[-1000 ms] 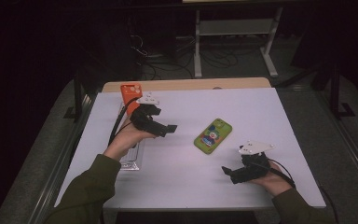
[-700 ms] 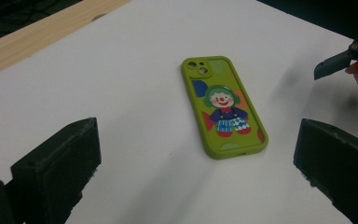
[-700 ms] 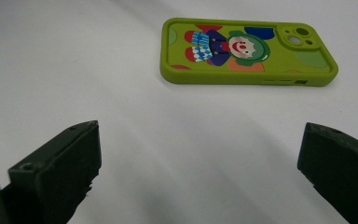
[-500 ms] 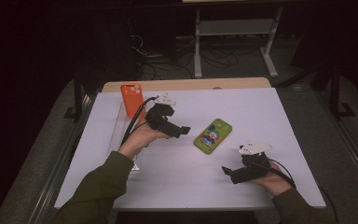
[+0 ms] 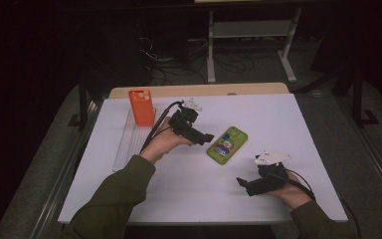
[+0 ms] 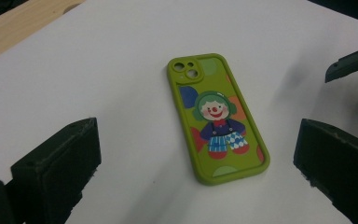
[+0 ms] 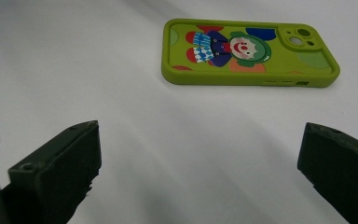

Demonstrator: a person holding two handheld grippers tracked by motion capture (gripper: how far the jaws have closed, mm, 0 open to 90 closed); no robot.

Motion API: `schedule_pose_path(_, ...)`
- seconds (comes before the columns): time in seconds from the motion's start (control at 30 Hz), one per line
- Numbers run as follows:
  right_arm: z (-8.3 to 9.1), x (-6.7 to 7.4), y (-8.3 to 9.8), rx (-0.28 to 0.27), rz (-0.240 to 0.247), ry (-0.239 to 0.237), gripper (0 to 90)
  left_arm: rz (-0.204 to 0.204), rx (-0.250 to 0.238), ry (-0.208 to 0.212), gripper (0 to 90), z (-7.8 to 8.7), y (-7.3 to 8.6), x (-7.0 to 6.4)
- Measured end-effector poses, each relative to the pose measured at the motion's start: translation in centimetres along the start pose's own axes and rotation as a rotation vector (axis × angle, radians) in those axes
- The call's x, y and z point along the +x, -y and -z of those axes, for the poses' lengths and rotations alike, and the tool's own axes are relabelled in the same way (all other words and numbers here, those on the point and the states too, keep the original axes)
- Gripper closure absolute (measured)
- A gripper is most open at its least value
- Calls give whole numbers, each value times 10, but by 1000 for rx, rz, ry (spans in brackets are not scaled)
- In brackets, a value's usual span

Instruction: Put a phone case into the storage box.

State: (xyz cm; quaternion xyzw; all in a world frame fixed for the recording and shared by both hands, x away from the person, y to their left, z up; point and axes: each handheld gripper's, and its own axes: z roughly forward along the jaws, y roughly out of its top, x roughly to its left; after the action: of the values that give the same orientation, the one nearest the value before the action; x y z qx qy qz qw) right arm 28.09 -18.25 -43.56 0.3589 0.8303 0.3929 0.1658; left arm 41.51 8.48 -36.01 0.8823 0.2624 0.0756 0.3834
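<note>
A green phone case with a clown picture lies flat on the white table, camera holes toward the far side. My left gripper hovers just left of the case, open, and the case lies ahead between its spread jaws. My right gripper rests low near the front right, open, pointing toward the case a short way off. An orange phone case stands upright at the back left.
A clear plastic tray lies along the left side under the orange case. A wooden board edges the table's far side. Dark floor, cables and a metal stand surround the table.
My left gripper has moved right and forward, away from the orange case and toward the green case. The right gripper has stayed put.
</note>
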Motion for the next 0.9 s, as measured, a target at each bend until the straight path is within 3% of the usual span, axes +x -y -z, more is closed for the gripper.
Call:
schedule_pose_path(0.2,0,0,0,-6,-1,-7,0,-19,19,4,4,-13,-12,-2)
schedule_pose_path(0.27,0,0,0,-12,6,-3,0,20,0,9,4,-19,-16,-4)
schedule_pose_path(0.33,0,0,0,-14,5,-3,0,12,19,12,4,-23,-18,-3)
schedule_pose_path(0.37,0,0,0,-12,1,-5,0,33,5,12,4,-26,-19,-4)
schedule_pose_path(0.57,0,-1,0,-9,23,1,0,17,45,11,4,-41,-26,-1)
schedule_pose_path(0.63,0,-1,0,-9,22,0,0,43,37,9,4,-47,-28,-3)
schedule_pose_path(0.87,1,1,-1,-7,-1,-5,0,43,66,5,4,-63,-34,0)
schedule_pose_path(0.9,1,0,0,-9,2,-3,0,62,54,3,4,-67,-35,-1)
